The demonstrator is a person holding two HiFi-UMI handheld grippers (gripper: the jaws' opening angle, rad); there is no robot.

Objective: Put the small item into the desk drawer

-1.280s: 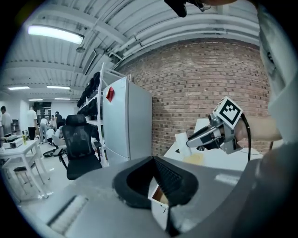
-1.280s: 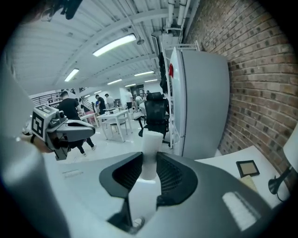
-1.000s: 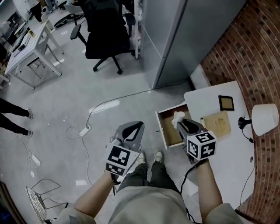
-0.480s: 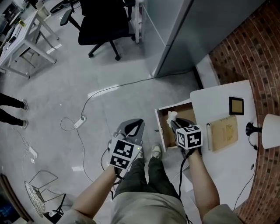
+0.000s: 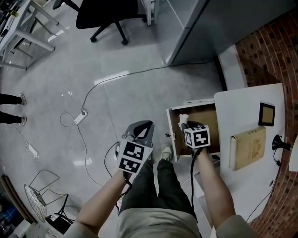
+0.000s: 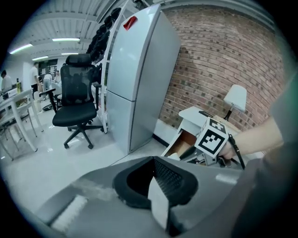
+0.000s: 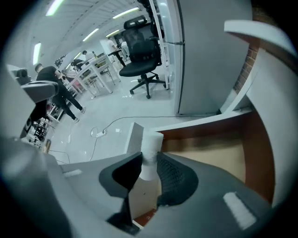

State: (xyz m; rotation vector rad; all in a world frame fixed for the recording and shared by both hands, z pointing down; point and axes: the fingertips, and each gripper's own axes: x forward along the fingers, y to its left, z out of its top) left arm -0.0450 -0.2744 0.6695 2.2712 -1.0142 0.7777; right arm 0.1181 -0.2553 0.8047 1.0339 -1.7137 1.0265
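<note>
Grey polished floor (image 5: 125, 93) fills most of the head view, with a cable (image 5: 139, 73) running across it to a power strip (image 5: 79, 116) and an office chair (image 5: 109, 14) at the top. A white desk (image 5: 247, 104) stands against a brick wall (image 5: 274, 51) at the right, and its drawer (image 5: 205, 116) is pulled out towards the person. Both bare forearms reach forward from the body. The left gripper (image 5: 148, 124) is held out over the floor, above the person's legs and just left of the drawer front. The right gripper (image 5: 185, 124) is stretched to the drawer's near left corner, with the small white item (image 5: 183, 118) at its tips over the drawer. A book (image 5: 247, 148) and a small frame (image 5: 266, 114) lie on the desk top.

From the left gripper view, the left gripper (image 6: 153, 179) points level towards a tall grey fridge (image 6: 139, 79). Its jaws are closed together with nothing between them. The right gripper's marker cube (image 6: 212, 138) shows beyond, at the open drawer (image 6: 184, 139).

From the right gripper view, the right gripper (image 7: 149, 169) tilts down over the drawer (image 7: 219, 153). The white item (image 7: 150, 153) stands upright between its pads, touched on both sides, above the drawer's front corner. The jaws are opening.
</note>
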